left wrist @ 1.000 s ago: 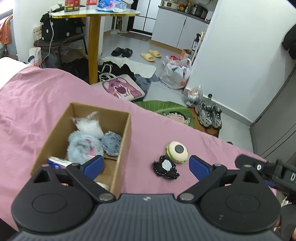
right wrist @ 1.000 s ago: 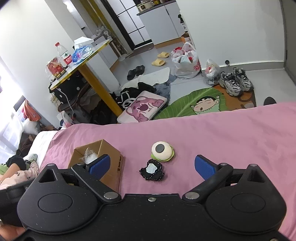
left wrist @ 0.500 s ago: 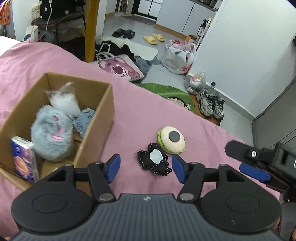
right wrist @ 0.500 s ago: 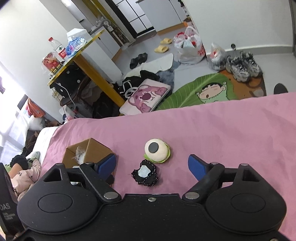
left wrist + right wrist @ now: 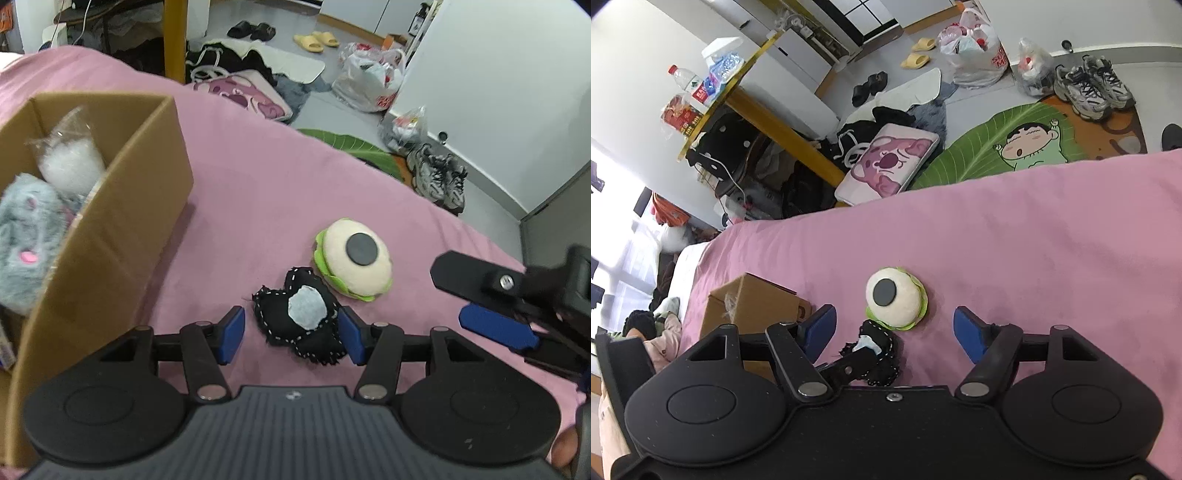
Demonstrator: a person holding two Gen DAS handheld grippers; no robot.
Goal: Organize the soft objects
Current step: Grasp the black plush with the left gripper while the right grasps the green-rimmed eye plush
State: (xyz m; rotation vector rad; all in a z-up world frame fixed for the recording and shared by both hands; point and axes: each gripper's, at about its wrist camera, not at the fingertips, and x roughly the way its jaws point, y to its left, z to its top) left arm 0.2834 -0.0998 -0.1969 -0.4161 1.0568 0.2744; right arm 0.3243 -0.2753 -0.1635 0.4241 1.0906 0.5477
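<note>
Both tools look basically the same: the left tool (image 5: 291, 332) has a ribbed dark grey body, two round black discs, black linkage arms with silver screws and blue pads (image 5: 232, 335) on the fingertips. The right tool (image 5: 894, 332) is all black, same blue pads, one small screw at centre top.

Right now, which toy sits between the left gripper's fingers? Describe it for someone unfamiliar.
On the pink bedspread, right of the cardboard box, two soft toys lie touching. It is the nearer one, between the open left gripper: black, white-stitched, pale grey patch, unlike the round cream-and-green burger-shaped toy.
</note>
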